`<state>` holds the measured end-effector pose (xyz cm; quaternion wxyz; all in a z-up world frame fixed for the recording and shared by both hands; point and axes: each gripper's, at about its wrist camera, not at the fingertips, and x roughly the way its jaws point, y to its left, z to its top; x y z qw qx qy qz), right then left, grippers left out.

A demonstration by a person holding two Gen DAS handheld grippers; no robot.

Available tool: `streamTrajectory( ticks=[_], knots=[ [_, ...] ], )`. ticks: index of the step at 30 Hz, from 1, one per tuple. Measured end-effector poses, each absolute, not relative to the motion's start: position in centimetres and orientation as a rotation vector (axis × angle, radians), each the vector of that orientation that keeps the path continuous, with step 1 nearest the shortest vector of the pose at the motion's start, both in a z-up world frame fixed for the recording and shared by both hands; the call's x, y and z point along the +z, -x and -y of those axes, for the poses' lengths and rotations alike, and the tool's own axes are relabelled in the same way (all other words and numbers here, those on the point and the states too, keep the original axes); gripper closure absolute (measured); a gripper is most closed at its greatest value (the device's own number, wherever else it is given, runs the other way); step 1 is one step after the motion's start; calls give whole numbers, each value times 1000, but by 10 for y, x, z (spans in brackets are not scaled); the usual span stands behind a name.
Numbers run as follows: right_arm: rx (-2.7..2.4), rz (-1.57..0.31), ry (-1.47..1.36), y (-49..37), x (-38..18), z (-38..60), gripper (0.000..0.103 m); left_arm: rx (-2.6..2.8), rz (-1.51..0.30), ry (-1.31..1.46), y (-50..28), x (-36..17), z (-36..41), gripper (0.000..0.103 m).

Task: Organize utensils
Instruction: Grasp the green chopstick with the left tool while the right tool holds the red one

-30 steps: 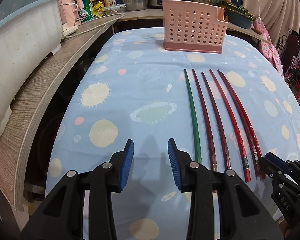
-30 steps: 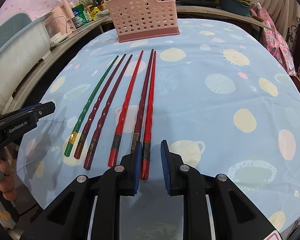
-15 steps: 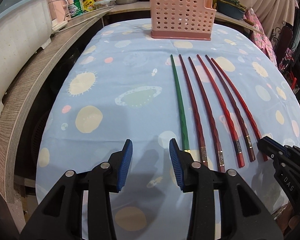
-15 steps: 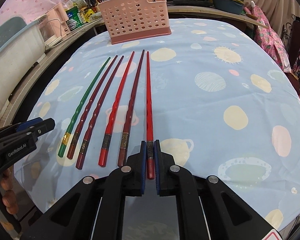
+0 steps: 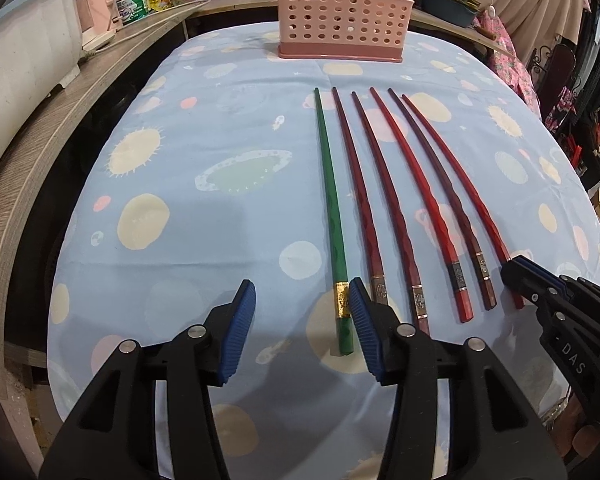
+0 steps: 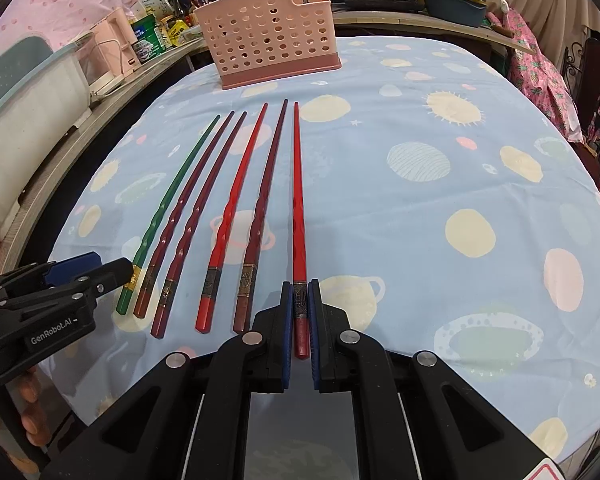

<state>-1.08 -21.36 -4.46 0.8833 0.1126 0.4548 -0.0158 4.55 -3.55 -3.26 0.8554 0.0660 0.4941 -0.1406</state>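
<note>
Right gripper (image 6: 299, 322) clamped on rightmost red chopstick (image 6: 298, 216) (flat on desk); left gripper (image 5: 302, 330) held wide apart beside green chopstick (image 5: 332, 216).

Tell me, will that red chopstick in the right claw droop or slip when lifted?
The red chopstick looks rigid, so probably no droop. The right claw grips only its near end, so the far tip may sag or pivot. Its glossy finish might slip.

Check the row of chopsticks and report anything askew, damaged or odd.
Nothing stands out. Six chopsticks lie in a neat fan, tips toward the pink basket. The green chopstick is the only non-red one. The right gripper clamps the rightmost red chopstick.
</note>
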Motion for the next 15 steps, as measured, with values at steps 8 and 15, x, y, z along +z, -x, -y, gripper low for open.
streamTrajectory(
  ticks=[8, 15],
  knots=[
    [-32, -946, -236, 11, -45, 214, 96, -300, -1050, -160, -43, -39, 41, 59],
    [-32, -945, -238, 11, -45, 214, 96, -295, -1041, -170, -41, -38, 41, 75]
  ],
)
